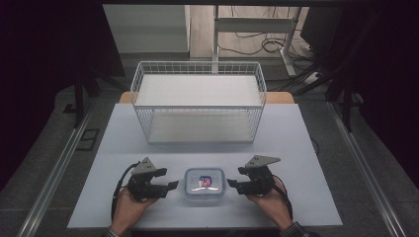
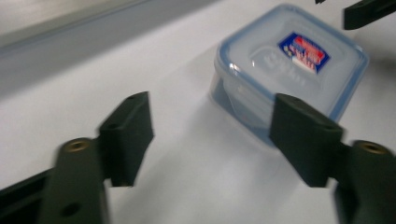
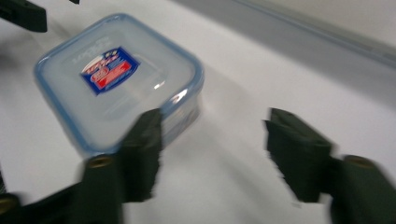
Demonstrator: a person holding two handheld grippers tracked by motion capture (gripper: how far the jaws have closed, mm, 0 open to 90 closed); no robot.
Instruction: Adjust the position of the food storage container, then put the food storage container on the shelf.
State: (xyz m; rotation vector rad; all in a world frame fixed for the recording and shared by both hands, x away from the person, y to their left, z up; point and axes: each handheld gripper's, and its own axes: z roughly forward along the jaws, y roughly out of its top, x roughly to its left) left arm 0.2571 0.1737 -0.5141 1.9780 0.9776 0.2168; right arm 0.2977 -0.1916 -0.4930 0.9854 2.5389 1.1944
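Both hands rest low on the table, jaws pointing inward. The left gripper (image 1: pixel 170 177) and right gripper (image 1: pixel 233 177) stand wide open, holding nothing; the lidded plastic container (image 1: pixel 204 183) sits between them, just beyond their tips.

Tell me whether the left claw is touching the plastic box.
Apart. In the high view, bare table shows between the left claw and the plastic box. The left gripper view shows its open jaws with only table between them, the box beyond.
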